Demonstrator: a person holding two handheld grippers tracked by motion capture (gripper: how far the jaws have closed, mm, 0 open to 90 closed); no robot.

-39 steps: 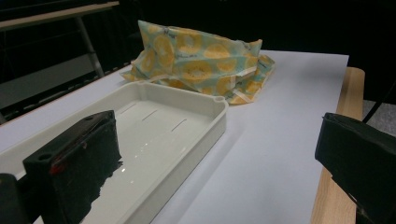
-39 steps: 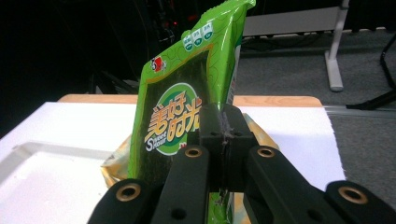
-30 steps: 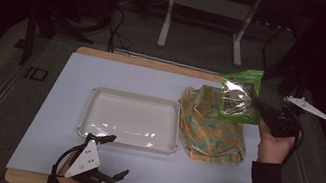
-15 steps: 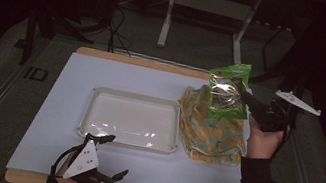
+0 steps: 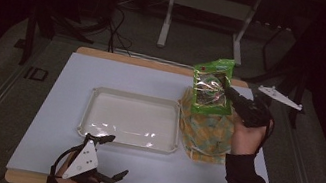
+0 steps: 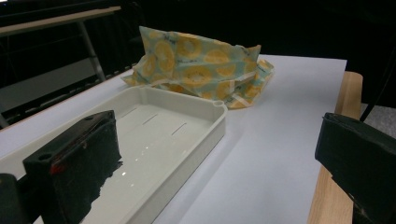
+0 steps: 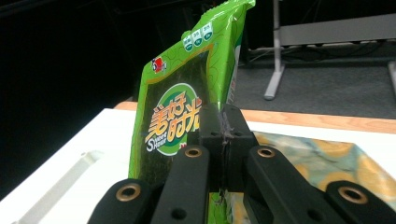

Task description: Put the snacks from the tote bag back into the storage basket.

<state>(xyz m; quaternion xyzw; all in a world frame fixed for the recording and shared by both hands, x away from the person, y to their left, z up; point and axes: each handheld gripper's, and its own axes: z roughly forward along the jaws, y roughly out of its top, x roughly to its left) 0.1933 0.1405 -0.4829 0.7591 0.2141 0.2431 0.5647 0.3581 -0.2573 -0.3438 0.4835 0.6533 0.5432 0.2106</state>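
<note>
Green foil snack packet (image 5: pixel 212 85) with printed lettering: held upright in the air above the cloth bag, pinched at its edge by my right gripper (image 5: pixel 228 90), whose jaws are pressed together on it, as the right gripper view shows (image 7: pixel 219 130).

White table top (image 5: pixel 152 82) with a wooden rim: the largest item. Bare surface lies along its far side, its left side and the near strip in front of the tray.

Shallow white plastic tray (image 5: pixel 131 119), rectangular: lies flat at the middle of the table, nothing inside. Its right edge sits just beside the cloth bag.

Soft cloth bag (image 5: pixel 207 132) in pale blue with a yellow citrus print: lies crumpled at the table's right side, near the right edge.

My right hand (image 5: pixel 247 134): raised over the table's right edge, forearm coming up from below, gripper pointing left toward the middle of the table.

My left gripper (image 5: pixel 105 162): low at the near edge of the table, in front of the tray's near left corner, jaws spread wide with nothing between them, pointing toward the tray and bag.
</note>
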